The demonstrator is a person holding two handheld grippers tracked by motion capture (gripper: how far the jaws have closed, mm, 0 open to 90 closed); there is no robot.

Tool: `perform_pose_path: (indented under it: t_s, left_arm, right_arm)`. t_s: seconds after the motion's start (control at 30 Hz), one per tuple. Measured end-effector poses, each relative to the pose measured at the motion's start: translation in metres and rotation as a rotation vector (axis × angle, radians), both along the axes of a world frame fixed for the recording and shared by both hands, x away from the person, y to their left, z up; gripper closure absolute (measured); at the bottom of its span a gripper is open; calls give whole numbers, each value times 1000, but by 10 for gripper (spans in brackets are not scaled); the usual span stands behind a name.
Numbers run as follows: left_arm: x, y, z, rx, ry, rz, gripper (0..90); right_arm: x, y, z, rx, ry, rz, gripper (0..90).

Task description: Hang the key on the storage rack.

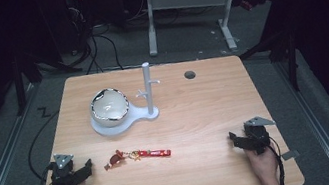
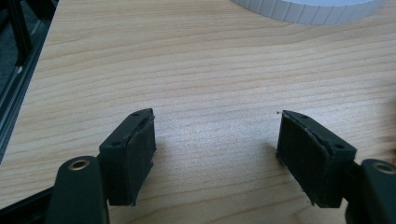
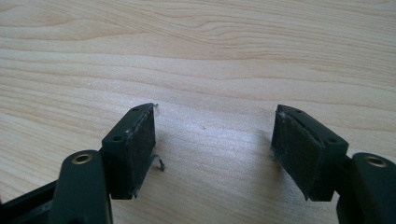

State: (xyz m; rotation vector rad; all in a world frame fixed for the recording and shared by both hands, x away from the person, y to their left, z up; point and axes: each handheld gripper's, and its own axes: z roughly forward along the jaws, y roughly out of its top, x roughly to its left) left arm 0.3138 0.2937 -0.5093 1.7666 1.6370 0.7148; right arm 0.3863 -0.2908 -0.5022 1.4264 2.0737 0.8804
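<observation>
A red keychain with a strap (image 1: 137, 155) lies flat on the wooden table (image 1: 197, 117) near its front, between my two grippers. My left gripper (image 1: 86, 167) rests at the front left, a little to the left of the keychain, and its jaws stand wide apart over bare wood (image 2: 215, 135). At the front right my right gripper (image 1: 234, 140) is open too, with nothing between its pads (image 3: 212, 133). A white stand (image 1: 126, 118) with an upright peg post (image 1: 149, 87) sits at the table's middle back, and a shiny round bowl (image 1: 110, 105) rests on its base.
The stand's white rim (image 2: 308, 7) shows at the top of the left gripper view. A round cable hole (image 1: 190, 74) is in the table's back right. A dark floor with cables and another desk's legs (image 1: 226, 16) lie beyond the table.
</observation>
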Motion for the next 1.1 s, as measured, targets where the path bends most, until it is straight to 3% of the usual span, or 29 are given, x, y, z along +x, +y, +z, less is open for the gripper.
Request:
perform_pose_path:
  t_s: [0.87,1.1]
  left_arm:
    - [0,1,0,-24,-2,-42,259]
    - [0,5,0,-71,-6,-67,240]
  right_arm:
    - [0,0,0,1,1,-3,309]
    - [0,0,0,1,1,-2,309]
